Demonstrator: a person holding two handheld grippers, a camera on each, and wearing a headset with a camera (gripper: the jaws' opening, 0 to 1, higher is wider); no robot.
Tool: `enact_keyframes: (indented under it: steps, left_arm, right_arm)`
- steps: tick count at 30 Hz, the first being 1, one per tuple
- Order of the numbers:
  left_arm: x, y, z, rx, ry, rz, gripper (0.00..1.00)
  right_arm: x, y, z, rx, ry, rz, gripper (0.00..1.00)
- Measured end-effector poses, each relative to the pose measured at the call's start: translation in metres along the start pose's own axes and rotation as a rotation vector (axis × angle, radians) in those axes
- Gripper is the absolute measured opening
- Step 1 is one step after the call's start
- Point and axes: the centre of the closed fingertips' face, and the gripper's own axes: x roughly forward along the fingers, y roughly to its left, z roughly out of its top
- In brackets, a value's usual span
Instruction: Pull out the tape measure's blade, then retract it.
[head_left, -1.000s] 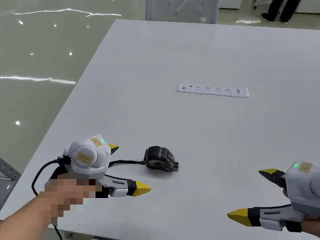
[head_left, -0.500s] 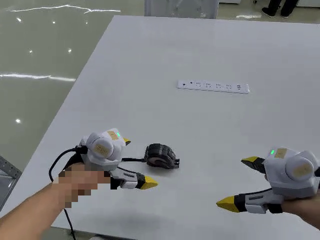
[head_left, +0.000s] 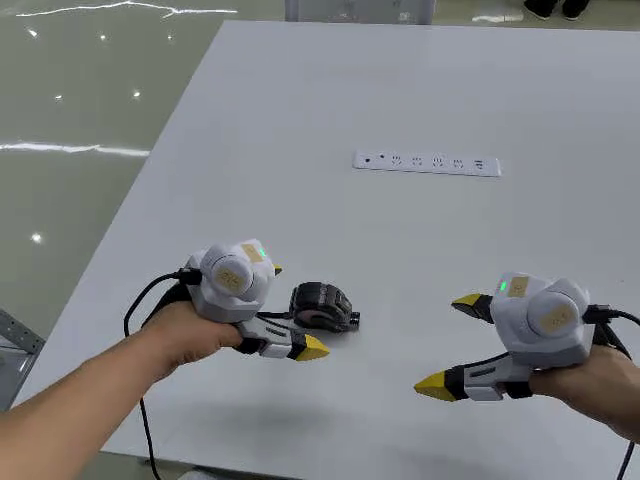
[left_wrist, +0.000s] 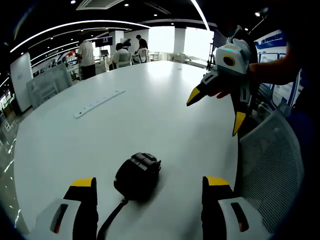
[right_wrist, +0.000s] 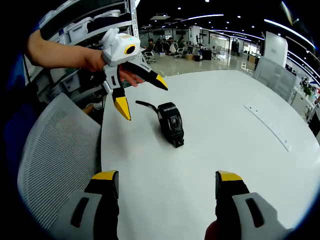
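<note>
Tape measure (head_left: 322, 306) on table (head_left: 420, 240), just ahead of left gripper (head_left: 294, 309), jaws spread

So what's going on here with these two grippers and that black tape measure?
A person holds a gripper in each hand over a white table. The left gripper is right by the black tape measure, which lies just ahead between its open jaws, not gripped. The right gripper hovers off to the side, jaws open, holding nothing. No blade is pulled out yet. A white power strip lies farther back.
</note>
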Motion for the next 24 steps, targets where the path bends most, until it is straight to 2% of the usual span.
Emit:
enact_keyframes:
  steps: [12,24]
  left_arm:
    - [0.017,0.003,0.002,0.074,0.044,-0.041,0.76]
    - [0.03,0.006,-0.003,0.13,0.089,-0.076,0.7]
  right_arm:
    - [0.033,-0.003,0.01,-0.068,0.009,0.055,0.68]
    - [0.063,-0.007,0.009,-0.126,0.032,0.102,0.62]
